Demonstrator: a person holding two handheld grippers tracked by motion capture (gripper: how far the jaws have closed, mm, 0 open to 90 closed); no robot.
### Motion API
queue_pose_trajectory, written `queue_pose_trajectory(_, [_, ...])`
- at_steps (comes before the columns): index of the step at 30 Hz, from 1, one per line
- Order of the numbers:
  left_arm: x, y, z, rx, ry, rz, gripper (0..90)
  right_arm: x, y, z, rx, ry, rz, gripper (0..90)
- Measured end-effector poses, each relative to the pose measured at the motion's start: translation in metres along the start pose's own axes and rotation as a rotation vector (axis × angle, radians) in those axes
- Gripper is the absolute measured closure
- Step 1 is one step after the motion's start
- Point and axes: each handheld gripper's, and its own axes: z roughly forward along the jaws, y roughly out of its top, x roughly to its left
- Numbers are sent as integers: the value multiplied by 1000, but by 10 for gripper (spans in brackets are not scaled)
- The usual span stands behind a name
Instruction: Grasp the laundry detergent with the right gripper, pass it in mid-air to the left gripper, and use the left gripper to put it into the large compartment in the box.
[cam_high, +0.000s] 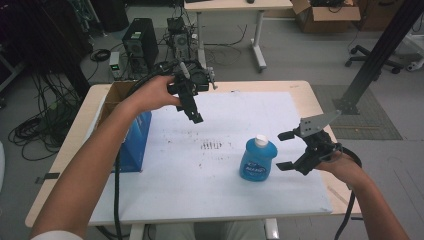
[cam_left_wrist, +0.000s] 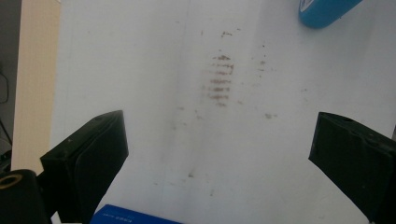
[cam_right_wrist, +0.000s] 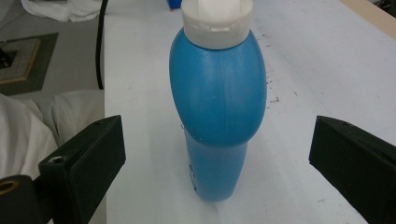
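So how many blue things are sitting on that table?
2. A blue bottle stands upright right of centre, beside the open right hand-held gripper. A blue box stands at the left edge. Others may be hidden behind the arms.

board centre: free | blue box: blocks left edge
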Motion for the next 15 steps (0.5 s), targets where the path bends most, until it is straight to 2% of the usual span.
queue_pose_trajectory(15, [0,0,3,8,-6,-7,47,-5,-23,10,-73,-4,32,26])
